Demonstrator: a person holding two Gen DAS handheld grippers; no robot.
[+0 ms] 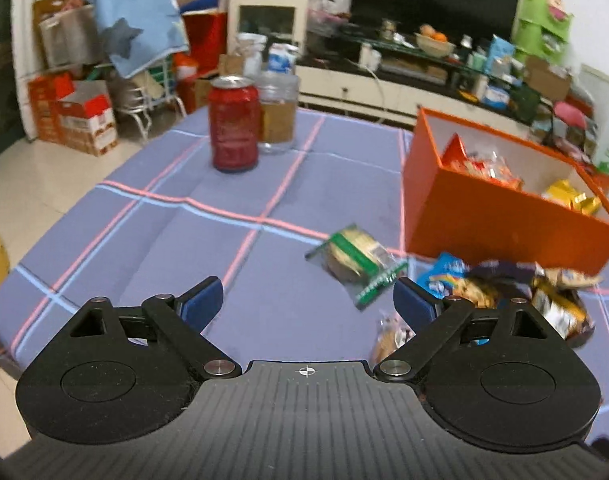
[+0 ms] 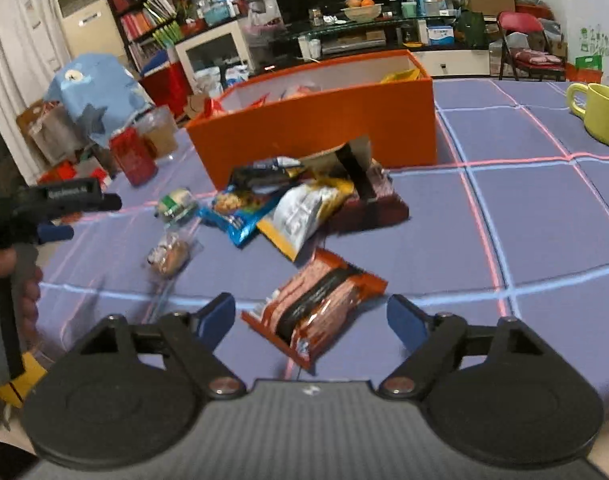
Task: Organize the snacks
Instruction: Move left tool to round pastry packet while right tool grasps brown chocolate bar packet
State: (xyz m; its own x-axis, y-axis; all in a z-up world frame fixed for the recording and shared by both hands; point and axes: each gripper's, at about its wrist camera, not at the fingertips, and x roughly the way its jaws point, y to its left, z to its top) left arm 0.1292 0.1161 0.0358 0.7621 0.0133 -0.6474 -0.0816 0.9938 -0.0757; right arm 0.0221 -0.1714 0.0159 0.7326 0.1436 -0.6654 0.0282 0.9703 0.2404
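An orange box (image 2: 316, 132) stands on the far part of the checked tablecloth (image 2: 544, 216), holding red packets (image 1: 480, 168) at its left end and a yellow packet (image 1: 570, 196) at its right. Left of it stand a red can (image 1: 233, 124) and a clear jar (image 1: 278, 114) with brown contents; a green mug (image 2: 602, 114) sits far right. In front of the box lies a loose snack pile (image 2: 304, 204). The right gripper (image 2: 310, 316) gapes empty, an orange-brown packet (image 2: 316, 308) lying just beyond its jaws. The left gripper (image 1: 308, 300) is also spread empty, a green-striped packet (image 1: 358, 260) just ahead, slightly right.
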